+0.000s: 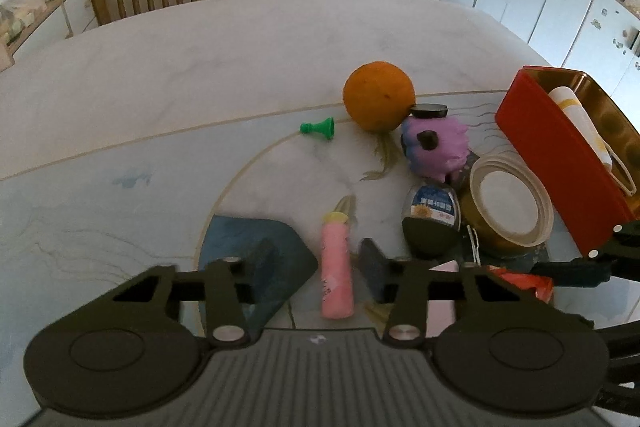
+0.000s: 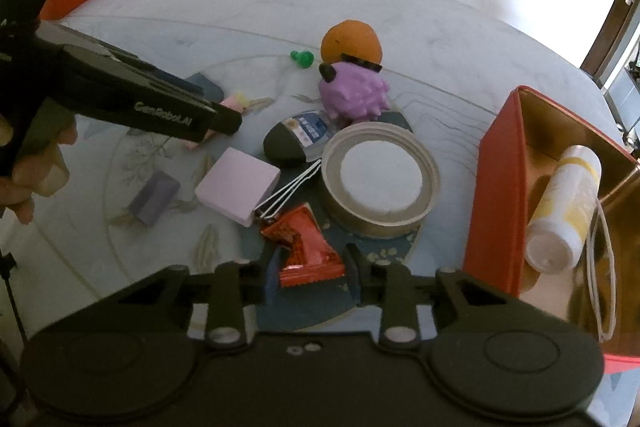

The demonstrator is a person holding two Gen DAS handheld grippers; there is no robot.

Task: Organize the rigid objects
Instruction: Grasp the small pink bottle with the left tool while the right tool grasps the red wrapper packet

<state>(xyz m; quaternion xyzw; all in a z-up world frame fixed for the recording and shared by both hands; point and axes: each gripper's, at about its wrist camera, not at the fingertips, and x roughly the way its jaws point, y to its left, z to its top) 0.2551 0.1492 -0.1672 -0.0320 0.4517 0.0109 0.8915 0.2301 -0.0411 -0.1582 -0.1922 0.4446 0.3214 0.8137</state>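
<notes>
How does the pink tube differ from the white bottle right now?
The pink tube lies on the table between the left gripper's fingers; the white bottle lies tilted inside the red box. The tube is pink with a yellow cap; the bottle is white with yellow markings. In the right wrist view the tube looks much slimmer. Both are cylinders lying down.

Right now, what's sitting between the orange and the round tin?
A purple spiky toy lies between the orange and the round tin, clearest in the right wrist view.
</notes>
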